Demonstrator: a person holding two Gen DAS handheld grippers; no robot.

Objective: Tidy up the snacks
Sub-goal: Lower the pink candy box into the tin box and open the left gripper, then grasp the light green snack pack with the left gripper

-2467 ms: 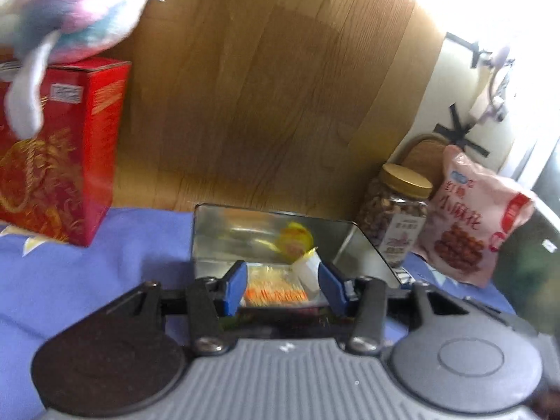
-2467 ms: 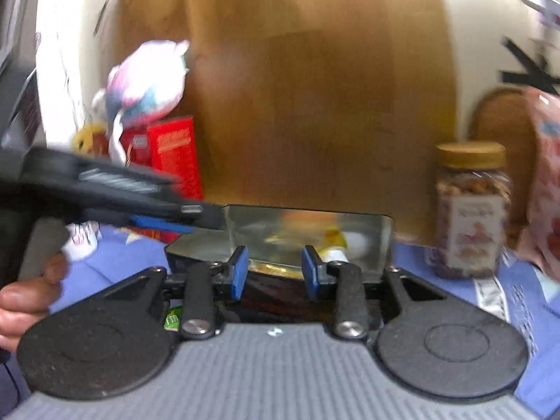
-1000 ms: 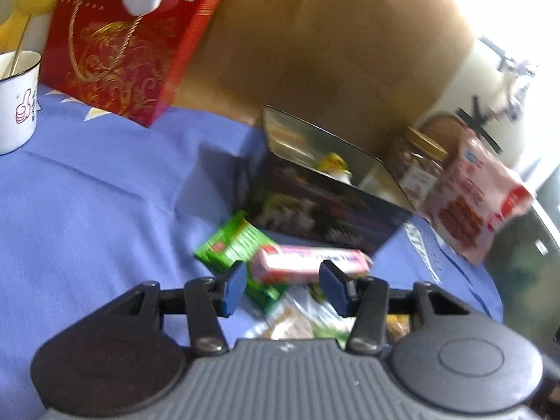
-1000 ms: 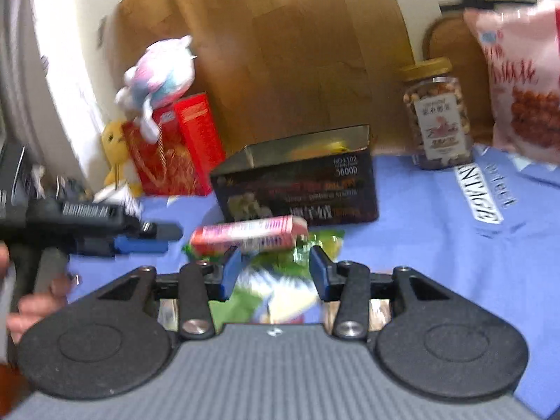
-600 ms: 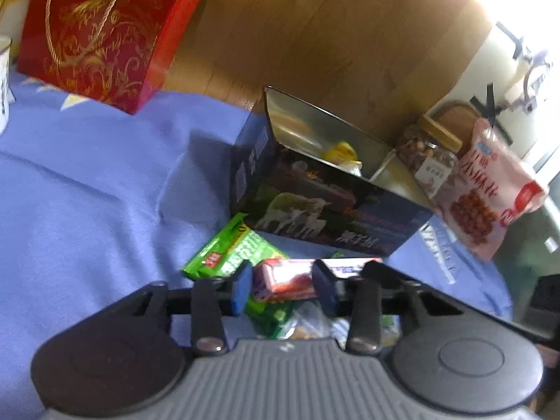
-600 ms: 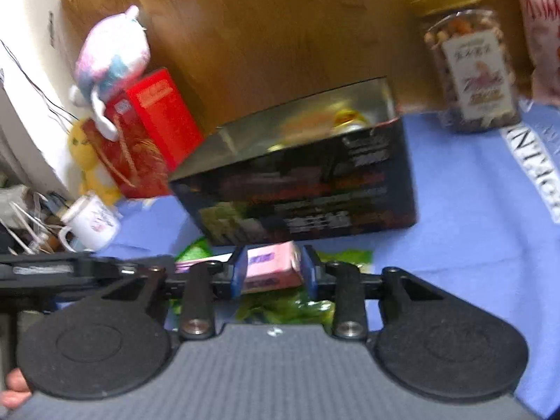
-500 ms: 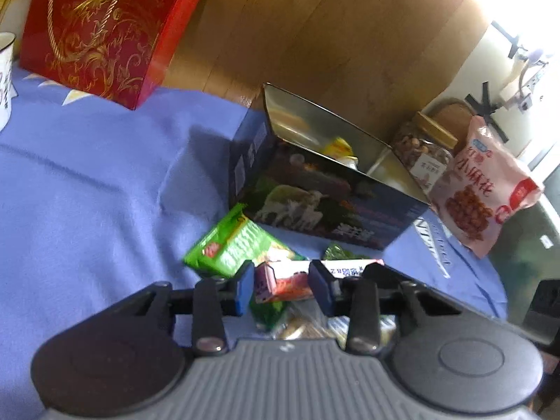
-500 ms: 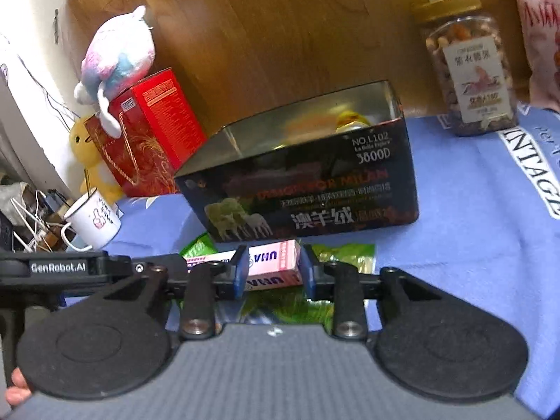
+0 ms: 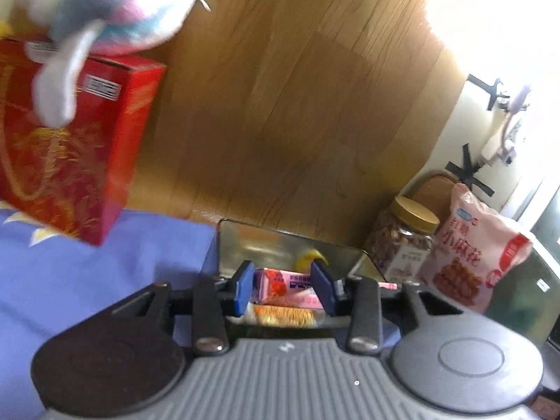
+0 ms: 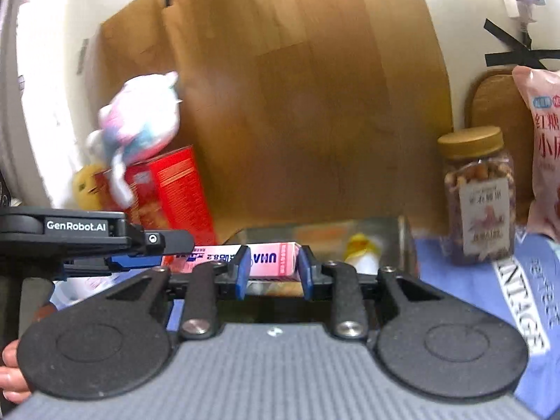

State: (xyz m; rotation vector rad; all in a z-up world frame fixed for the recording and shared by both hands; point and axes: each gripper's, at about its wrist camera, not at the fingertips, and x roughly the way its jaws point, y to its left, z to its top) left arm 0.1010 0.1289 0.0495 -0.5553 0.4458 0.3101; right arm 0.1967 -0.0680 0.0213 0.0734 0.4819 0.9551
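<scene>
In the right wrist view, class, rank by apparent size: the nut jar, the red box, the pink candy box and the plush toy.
1. Red box
2. Nut jar and plush toy look alike; not ranked
3. Pink candy box, partly hidden

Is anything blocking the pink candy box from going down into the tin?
Nothing visible does. The pink candy box, gripped at both ends, hangs over the open tin, which holds a noodle-like packet and a yellow item, with room left.

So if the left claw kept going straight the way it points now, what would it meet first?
Probably the open metal tin: the left claw, holding the pink candy box, points into it, towards the yellow snack. Depth is unclear.
</scene>
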